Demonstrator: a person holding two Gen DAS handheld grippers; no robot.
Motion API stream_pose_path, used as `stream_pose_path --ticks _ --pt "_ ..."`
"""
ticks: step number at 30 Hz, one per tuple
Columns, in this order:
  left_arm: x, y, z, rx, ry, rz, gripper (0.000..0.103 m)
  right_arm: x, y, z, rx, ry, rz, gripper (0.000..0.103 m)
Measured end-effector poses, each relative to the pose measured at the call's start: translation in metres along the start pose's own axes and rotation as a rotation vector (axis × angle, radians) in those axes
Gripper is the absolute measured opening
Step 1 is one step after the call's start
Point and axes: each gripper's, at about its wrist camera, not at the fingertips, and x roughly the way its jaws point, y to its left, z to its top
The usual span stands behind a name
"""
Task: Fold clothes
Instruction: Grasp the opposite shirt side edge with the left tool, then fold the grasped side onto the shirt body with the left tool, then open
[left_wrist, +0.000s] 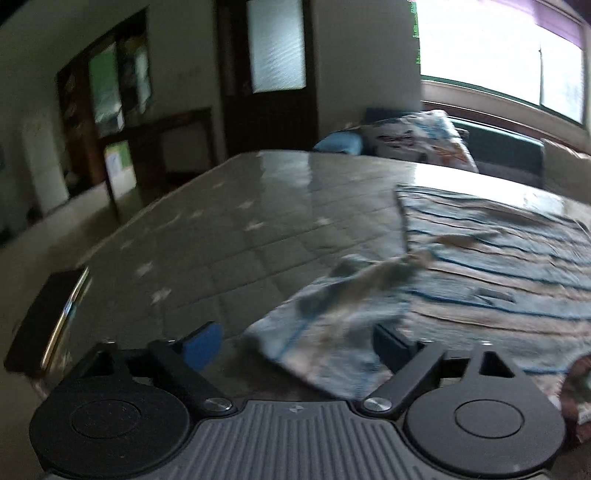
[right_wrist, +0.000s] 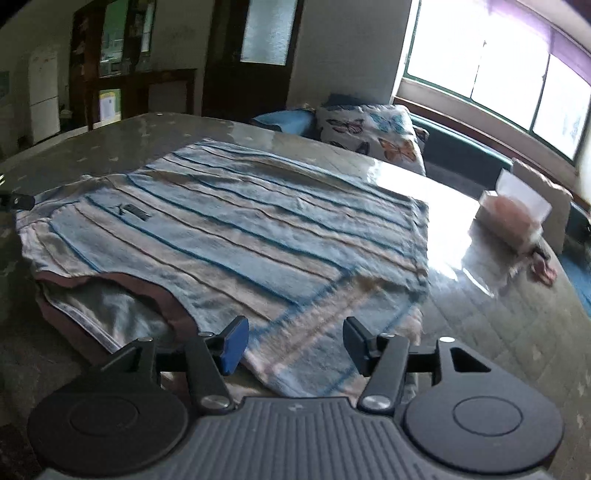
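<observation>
Striped blue shirt (right_wrist: 229, 236), one, lies between two spread-fingered grippers.

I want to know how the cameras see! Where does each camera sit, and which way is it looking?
Left wrist view: sits on the left gripper, looking forward over the striped shirt's sleeve and the mattress; its open fingers show.
Right wrist view: sits on the right gripper, looking over the shirt's other sleeve toward the butterfly pillow; its open fingers show.
Both share the shirt, mattress, pillow and window.
</observation>
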Motion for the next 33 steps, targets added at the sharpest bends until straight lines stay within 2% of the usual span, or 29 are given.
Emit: stream_pose_path --ticks 3,8,9,13,21,26,27,28,30,33 --pt "0.007 0.013 0.001 -0.042 0.038 -0.023 0.067 0.002 0.011 0.01 -0.025 -0.01 0.03 0.058" --pt "0.013 0.018 0.0 -0.049 0.047 -0.065 0.035 0.007 0.039 0.029 -0.092 -0.027 0.103 0.065" --pt "0.014 0.019 0.0 -0.048 0.046 -0.072 0.023 0.008 0.047 0.032 -0.111 -0.031 0.121 0.066" --pt "0.017 0.022 0.003 -0.045 0.034 -0.094 0.008 0.017 0.076 0.046 -0.174 -0.032 0.2 0.067" --pt "0.016 0.033 0.005 -0.057 0.011 -0.119 0.006 0.042 0.132 0.051 -0.268 0.035 0.332 0.067" --pt "0.012 0.038 0.001 -0.064 0.013 -0.136 0.009 0.04 0.148 0.058 -0.316 0.026 0.346 0.067" --pt "0.011 0.039 0.0 -0.068 0.016 -0.138 0.014 0.041 0.15 0.062 -0.315 0.023 0.352 0.067" --pt "0.011 0.039 0.0 -0.073 0.021 -0.141 0.027 0.043 0.153 0.065 -0.315 0.019 0.357 0.067" --pt "0.01 0.04 -0.001 -0.081 0.026 -0.142 0.042 0.048 0.161 0.073 -0.312 0.013 0.372 0.067" --pt "0.01 0.04 -0.002 -0.081 0.028 -0.15 0.042 0.055 0.175 0.081 -0.317 0.005 0.405 0.067"
